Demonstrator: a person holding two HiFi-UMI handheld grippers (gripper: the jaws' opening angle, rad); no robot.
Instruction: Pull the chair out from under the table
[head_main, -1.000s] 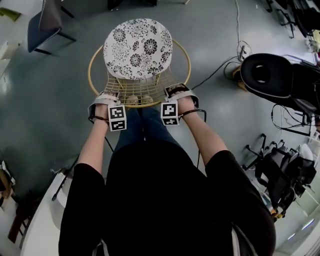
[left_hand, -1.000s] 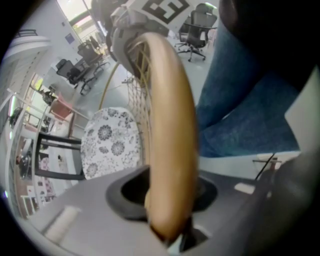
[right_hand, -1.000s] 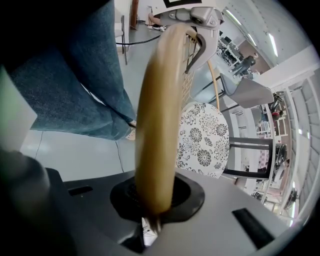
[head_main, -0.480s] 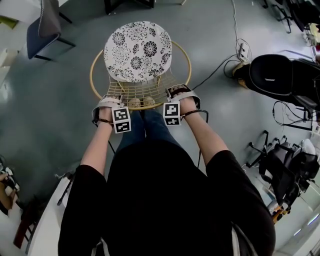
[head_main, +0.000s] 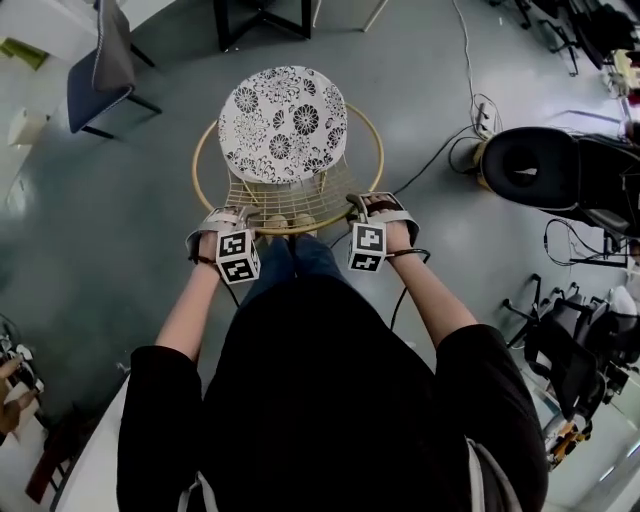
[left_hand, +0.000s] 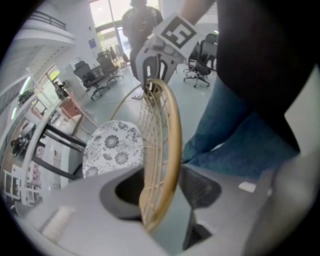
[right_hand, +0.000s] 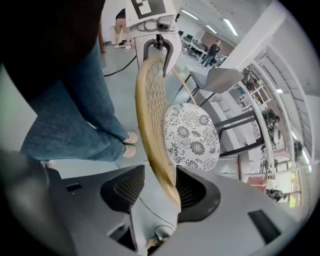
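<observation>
- Head view showed the wicker chair (head_main: 285, 190) standing on the open grey floor (head_main: 120, 190). Its floral cushion (head_main: 283, 125) was well apart from the black legs of the counter (head_main: 262, 15) at the far edge, so the chair looked fully out from under it.
- The chair sat as close to the person's feet as it had a second earlier, which suggested the pull itself was over.
- The left gripper (head_main: 225, 216) and the right gripper (head_main: 374, 205) hung at the near side of the chair, left and right of the person's legs, a little higher against it than a second before.
- In the left gripper view, the chair's golden hoop backrest (left_hand: 172, 150) ran up between the jaws. The jaws were opening: the hoop lay against the left pad, with a clear gap to the right one, so nothing was clamped.
- In the right gripper view, the same hoop passed between jaws that had been shut on it a moment earlier. They were opening wide, the hoop lying just beside the right pad and well apart from the left.
- Both grips were letting go together, which read as the release that ends the task. What remained was probably only to lift the jaws clear of the hoop without nudging the light chair.
</observation>
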